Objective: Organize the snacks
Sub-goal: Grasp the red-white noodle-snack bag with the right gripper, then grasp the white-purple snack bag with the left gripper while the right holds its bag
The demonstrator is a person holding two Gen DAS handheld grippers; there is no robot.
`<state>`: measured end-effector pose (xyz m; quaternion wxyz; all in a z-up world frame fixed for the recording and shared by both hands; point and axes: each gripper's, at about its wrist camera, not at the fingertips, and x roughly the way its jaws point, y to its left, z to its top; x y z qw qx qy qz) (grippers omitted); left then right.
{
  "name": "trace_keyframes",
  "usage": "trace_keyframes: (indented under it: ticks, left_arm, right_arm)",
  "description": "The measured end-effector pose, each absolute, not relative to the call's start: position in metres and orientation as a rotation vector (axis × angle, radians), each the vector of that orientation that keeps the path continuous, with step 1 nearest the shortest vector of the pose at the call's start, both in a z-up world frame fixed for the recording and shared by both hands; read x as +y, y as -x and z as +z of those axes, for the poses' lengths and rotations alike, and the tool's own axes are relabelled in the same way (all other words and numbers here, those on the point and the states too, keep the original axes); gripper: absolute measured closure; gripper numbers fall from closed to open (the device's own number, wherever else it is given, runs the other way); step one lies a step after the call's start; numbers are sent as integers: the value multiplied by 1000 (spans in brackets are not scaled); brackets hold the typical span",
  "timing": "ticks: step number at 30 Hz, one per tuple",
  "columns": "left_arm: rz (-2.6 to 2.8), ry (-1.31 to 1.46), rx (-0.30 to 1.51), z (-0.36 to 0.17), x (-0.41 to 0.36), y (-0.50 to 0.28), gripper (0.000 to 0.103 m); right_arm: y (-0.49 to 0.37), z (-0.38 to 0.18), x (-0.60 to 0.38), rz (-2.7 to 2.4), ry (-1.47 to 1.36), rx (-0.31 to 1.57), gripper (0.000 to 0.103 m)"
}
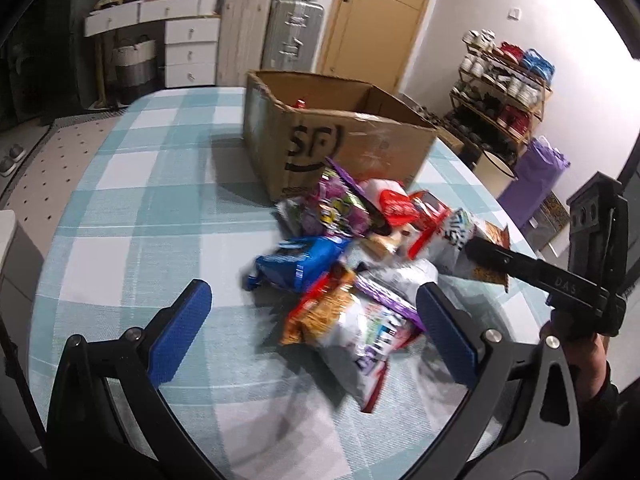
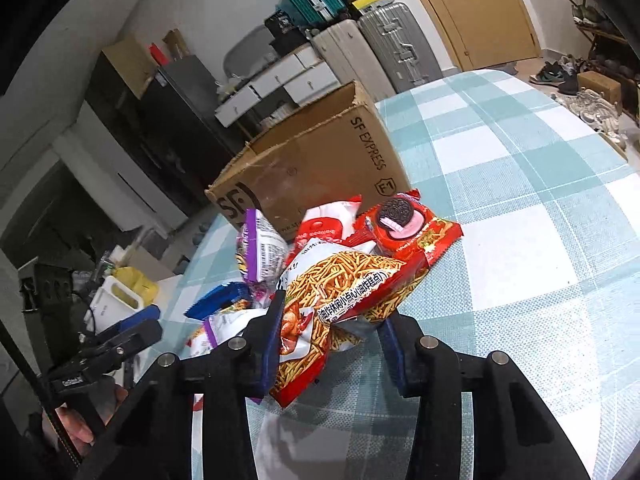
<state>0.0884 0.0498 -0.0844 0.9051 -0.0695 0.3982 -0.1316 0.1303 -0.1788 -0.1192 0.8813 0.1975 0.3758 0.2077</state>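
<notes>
A red-and-orange noodle-snack bag (image 2: 344, 304) is pinched between the blue-padded fingers (image 2: 270, 344) of the right gripper (image 2: 332, 344), its foil crumpled where the pads press in from both sides; it sits at the near edge of a heap of snack packets (image 1: 360, 256) on a surface (image 1: 152, 208) covered in a pale teal-and-white check cloth. Just behind the held bag lie a red cookie packet (image 2: 408, 228) showing a dark sandwich biscuit, a red-and-white pouch (image 2: 324, 224) and a purple-edged packet (image 2: 260, 248), with a blue packet (image 2: 218, 298) to their left. From the left wrist view the same heap shows a blue bag (image 1: 296, 264), an orange-and-white bag (image 1: 352, 324) and purple wrappers, somewhat blurred. Touching the far side of the heap stands an open cardboard box (image 1: 340, 136), marked with black letters on its side; a scrap of red shows inside it, though what it is cannot be told. The left gripper (image 1: 316, 304) hangs above the near side of the heap, its blue fingers (image 1: 180, 332) spread wide and holding nothing. A hand (image 2: 80, 424) shows on its grip in the right wrist view. Beyond the surface are white drawers (image 1: 188, 52), upright suitcases (image 1: 288, 36), a wooden door (image 1: 380, 16) and a shoe rack (image 1: 504, 92).
</notes>
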Motion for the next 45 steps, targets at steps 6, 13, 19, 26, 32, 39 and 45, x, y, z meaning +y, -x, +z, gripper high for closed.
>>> trace_keyframes:
  ticks: [6,13,19,26,32,39,45]
  left_arm:
    - [-334,96,837,-86,25,-92,1]
    - [-376,35,853,-92,-1,-105,1]
    - [-396,-11,871,-97,-21,-111,1]
    - [-424,-40,892,-102,-38,-118,1]
    - [-448,-78,909,-110,-53,-121,4]
    - [-455,-112,920,-118,-64,-127,17]
    - [-495,-96,961,-130,-70,-137,58]
  right_arm:
    - [-122,-117,-189,407,-411,766,60]
    - [-108,-112,-202,392,-405,727,60]
    - [-105,-112,-215,377,-427,711,60]
    - [-99,-111,-222,384,-437,694,60]
    - [-96,-109,-227,386,-451,683,60]
    - [-91,-109,-234,383,-472,676,60]
    - [-86,-109,-238,377,-483,671,60]
